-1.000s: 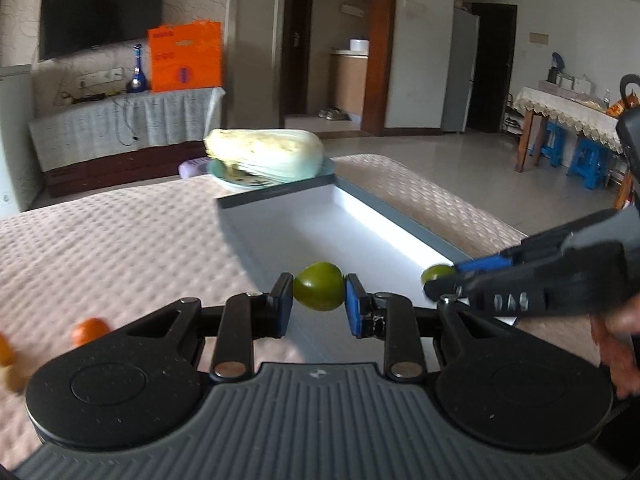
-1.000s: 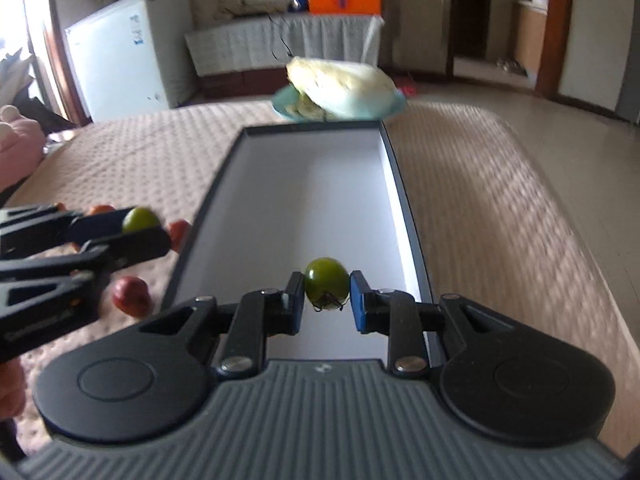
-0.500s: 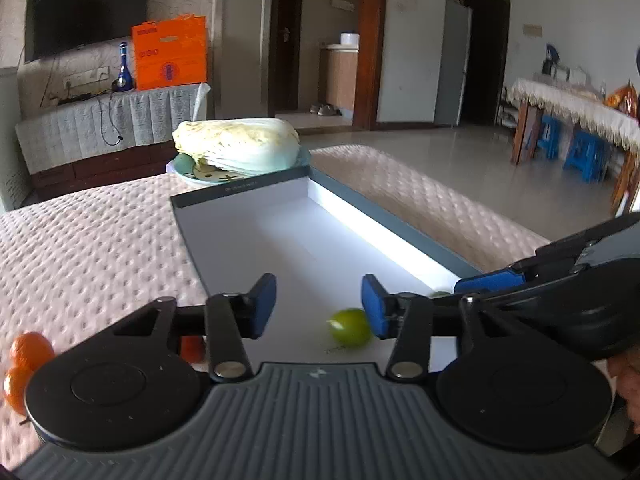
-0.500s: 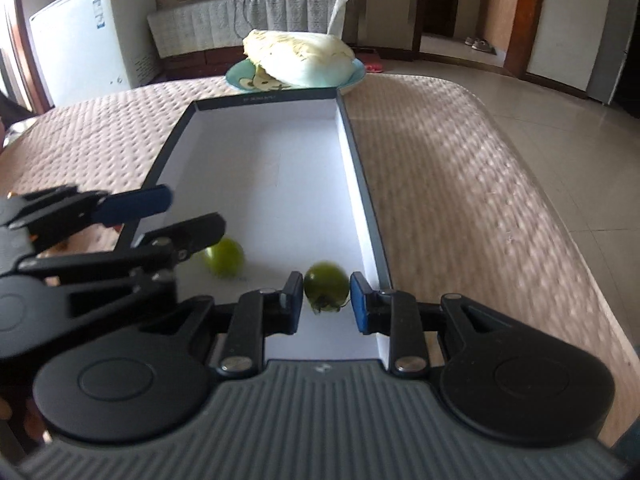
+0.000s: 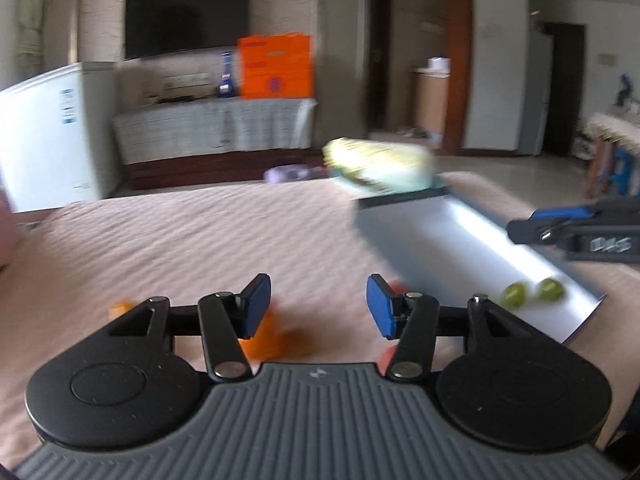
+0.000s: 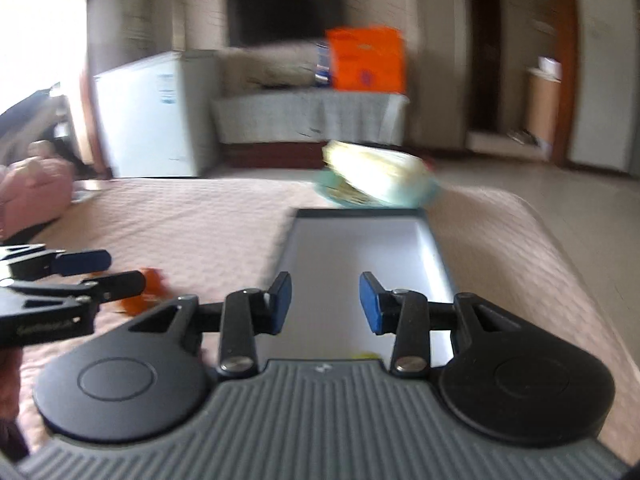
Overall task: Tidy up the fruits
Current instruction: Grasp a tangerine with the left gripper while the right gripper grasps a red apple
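Two green fruits [image 5: 514, 294] [image 5: 551, 289] lie side by side at the near end of the grey-rimmed white tray [image 5: 448, 236]. My left gripper [image 5: 318, 306] is open and empty over the pink tablecloth, left of the tray, with blurred orange fruits [image 5: 268, 340] just below its left finger. My right gripper [image 6: 324, 303] is open and empty above the tray [image 6: 360, 248]; a sliver of green fruit [image 6: 366, 355] shows under it. The right gripper also shows in the left wrist view [image 5: 560, 228], and the left gripper in the right wrist view [image 6: 100, 272].
A cabbage on a teal plate [image 5: 380, 168] sits just beyond the tray's far end. Orange fruits [image 6: 148, 288] lie on the cloth left of the tray. A red fruit [image 5: 386, 356] peeks beside my left gripper's right finger. The table edge drops off at the right.
Both grippers have opened and let go of their green fruits, which now lie in the tray. My left gripper has swung left toward the orange fruits; the right has lifted.
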Available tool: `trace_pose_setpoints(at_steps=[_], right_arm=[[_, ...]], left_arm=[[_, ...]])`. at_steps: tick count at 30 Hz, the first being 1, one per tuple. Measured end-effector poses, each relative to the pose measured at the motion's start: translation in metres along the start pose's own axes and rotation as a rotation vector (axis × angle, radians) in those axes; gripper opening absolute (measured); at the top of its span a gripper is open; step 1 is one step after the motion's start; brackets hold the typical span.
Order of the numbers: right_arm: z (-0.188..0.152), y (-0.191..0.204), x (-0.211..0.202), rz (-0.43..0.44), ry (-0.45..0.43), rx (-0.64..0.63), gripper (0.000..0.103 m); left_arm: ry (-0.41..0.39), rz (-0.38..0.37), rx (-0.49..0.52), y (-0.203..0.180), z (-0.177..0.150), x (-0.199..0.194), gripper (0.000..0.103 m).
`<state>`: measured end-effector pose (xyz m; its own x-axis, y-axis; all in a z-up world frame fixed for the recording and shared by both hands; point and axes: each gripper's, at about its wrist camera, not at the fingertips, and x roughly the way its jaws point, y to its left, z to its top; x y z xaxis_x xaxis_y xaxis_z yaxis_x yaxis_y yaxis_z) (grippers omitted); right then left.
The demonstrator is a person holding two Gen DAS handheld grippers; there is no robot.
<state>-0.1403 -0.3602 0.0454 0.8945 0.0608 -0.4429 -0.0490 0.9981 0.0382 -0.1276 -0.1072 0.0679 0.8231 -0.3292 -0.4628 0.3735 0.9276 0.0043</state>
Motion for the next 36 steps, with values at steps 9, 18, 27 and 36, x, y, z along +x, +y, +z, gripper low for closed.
trace_pose_setpoints(at_steps=[9,18,27,36], right_arm=[[-0.021,0.080,0.043,0.122,0.228,-0.264,0.039],[-0.030,0.093,0.059,0.106,0.283,-0.257,0.040],[-0.030,0.089,0.059,0.116,0.283,-0.253,0.040],[-0.030,0.093,0.061,0.124,0.289,-0.254,0.040]], left_arm=[[0.061,-0.057,0.060,0.040,-0.031,-0.018,0.059],[0.128,-0.104,0.103,0.020,-0.043,0.003,0.059],[0.185,-0.070,0.084,0.011,-0.047,0.027,0.048],[0.211,-0.092,0.020,0.020,-0.045,0.032,0.036]])
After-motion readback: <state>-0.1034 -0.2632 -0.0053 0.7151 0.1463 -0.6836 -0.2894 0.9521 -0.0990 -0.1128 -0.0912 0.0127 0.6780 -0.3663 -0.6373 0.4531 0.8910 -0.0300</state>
